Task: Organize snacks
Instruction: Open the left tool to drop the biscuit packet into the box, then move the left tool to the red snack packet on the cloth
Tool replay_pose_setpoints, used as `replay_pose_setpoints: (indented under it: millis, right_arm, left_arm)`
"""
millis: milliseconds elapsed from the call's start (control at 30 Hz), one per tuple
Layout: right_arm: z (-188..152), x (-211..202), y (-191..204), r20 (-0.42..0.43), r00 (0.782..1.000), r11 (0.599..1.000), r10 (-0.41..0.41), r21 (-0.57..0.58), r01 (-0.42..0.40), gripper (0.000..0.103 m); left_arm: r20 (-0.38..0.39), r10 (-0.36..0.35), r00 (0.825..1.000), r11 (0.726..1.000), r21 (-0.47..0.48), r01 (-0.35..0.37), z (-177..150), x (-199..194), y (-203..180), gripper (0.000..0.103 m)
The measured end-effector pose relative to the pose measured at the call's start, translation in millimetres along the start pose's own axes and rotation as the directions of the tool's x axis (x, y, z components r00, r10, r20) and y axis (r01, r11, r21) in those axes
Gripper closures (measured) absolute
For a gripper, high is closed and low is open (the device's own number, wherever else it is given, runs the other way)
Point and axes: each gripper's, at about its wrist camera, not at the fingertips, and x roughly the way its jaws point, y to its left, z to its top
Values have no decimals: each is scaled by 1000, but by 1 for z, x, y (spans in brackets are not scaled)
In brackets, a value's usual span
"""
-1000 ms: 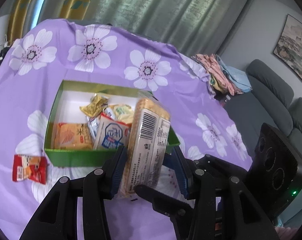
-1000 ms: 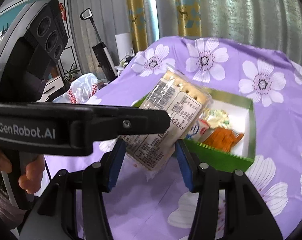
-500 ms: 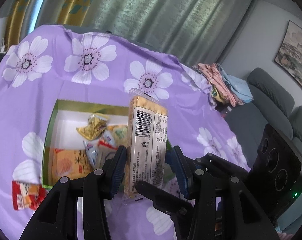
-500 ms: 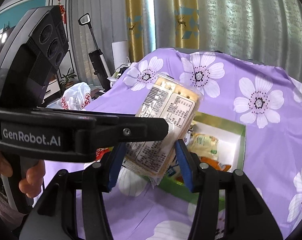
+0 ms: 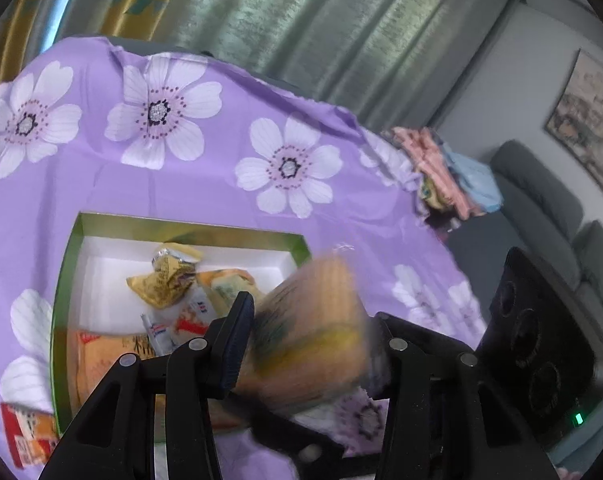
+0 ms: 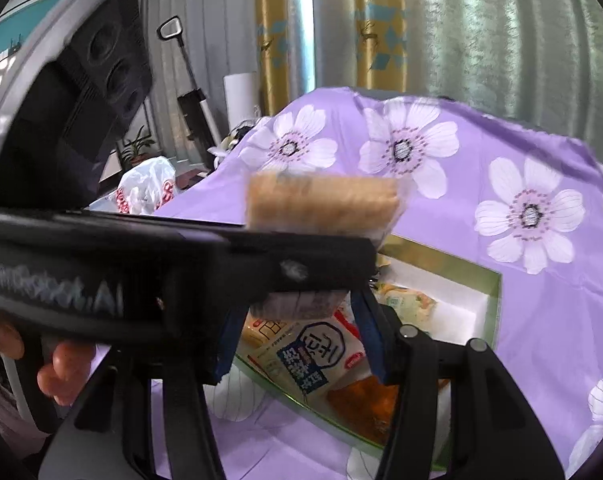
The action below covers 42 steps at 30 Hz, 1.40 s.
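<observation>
Cracker pack [image 5: 313, 332] now tipped over, blurred, above green box [image 5: 189, 224]; left gripper [image 5: 307, 328] clamped on it; right gripper [image 6: 297, 332] grip unclear.

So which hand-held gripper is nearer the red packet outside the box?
Left. The left hand-held gripper is just right of the red packet; the right hand-held gripper sits farther right, beyond it.

Smooth purple floral cloth [image 5: 205, 184] over table. Glossy crinkled plastic on cracker pack [image 6: 321, 204]. Matt black plastic claw arms. Green cardboard box [image 5: 189, 224], white inside.
</observation>
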Motion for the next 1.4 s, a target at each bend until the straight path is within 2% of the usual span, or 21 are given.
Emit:
replay_pose_setpoints:
  millis: [100, 300, 333, 367, 433, 600, 733, 1033, 1400]
  right_arm:
    - [3, 16, -3, -16, 1000, 1000, 10, 15, -10, 50]
    - [-4, 37, -14, -96, 993, 998, -61, 15, 63, 47]
    - [-5, 36, -16, -100, 993, 997, -66, 23, 68, 44]
    - [-7, 34, -18, -100, 993, 997, -70, 30, 73, 44]
    - [-9, 26, -21, -93, 992, 995, -90, 39, 94, 40]
    - [-9, 4, -27, -67, 987, 987, -147, 55, 151, 27]
    - [-9, -19, -24, -38, 984, 983, -174, 61, 176, 17]
    - [-14, -61, 2, 15, 989, 987, -150, 66, 148, 12]
    - [-28, -70, 39, 0, 995, 994, -101, 53, 101, 12]
  left_arm:
    - [-42, 17, 999, 999, -39, -19, 3, 19, 13, 57]
    - [-65, 113, 991, 992, -56, -117, -2, 27, 28, 57]
    - [-63, 140, 988, 989, -48, -143, -3, 26, 28, 51]
    - [-61, 161, 985, 986, -41, -164, -4, 24, 28, 38]
    - [-52, 206, 977, 978, -32, -208, -6, 21, 27, 20]
    - [-34, 266, 963, 964, -14, -266, -10, 6, 22, 16]
    - [-8, 301, 954, 954, 1, -301, -13, -9, 12, 7]
    - [53, 340, 939, 939, 23, -342, -27, -50, -8, 5]
    - [75, 354, 932, 935, -12, -354, -50, -83, -5, 5]
